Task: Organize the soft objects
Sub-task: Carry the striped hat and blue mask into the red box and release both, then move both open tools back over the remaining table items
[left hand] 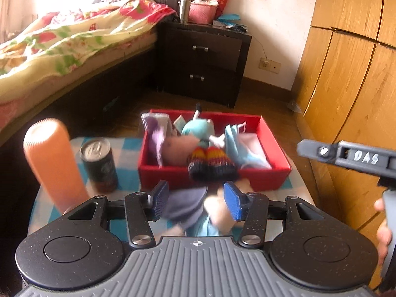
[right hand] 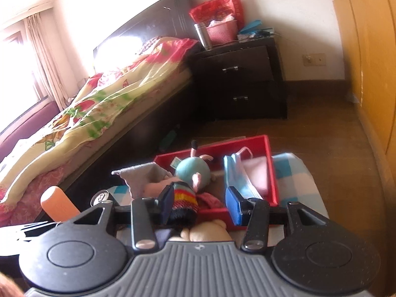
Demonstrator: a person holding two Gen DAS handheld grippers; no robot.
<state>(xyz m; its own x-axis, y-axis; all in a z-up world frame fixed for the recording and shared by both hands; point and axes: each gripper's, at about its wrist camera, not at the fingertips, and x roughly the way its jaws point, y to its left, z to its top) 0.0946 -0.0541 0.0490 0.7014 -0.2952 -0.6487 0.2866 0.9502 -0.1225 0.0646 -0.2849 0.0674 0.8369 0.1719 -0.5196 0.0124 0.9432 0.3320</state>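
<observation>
Bedroom floor-level table (left hand: 128, 153) with blue-and-white checked cloth, bed and dark nightstand (left hand: 205, 61) behind.
Red box (left hand: 272, 173) sits at the table's far edge and holds a teal plush toy (left hand: 198, 130), a grey cloth (left hand: 156, 128) and blue face masks (left hand: 235, 143); a striped knit item (left hand: 210, 163) drapes over its near wall. Dark can (left hand: 99, 163) and orange cylinder (left hand: 52, 158) stand near the left edge. Left gripper (left hand: 196, 201) jaws stand apart, gripping nothing, above a plush toy (left hand: 217, 212) at the near edge. Right gripper (right hand: 201, 204) jaws stand moderately apart; the knit item lies between them, contact unclear.
</observation>
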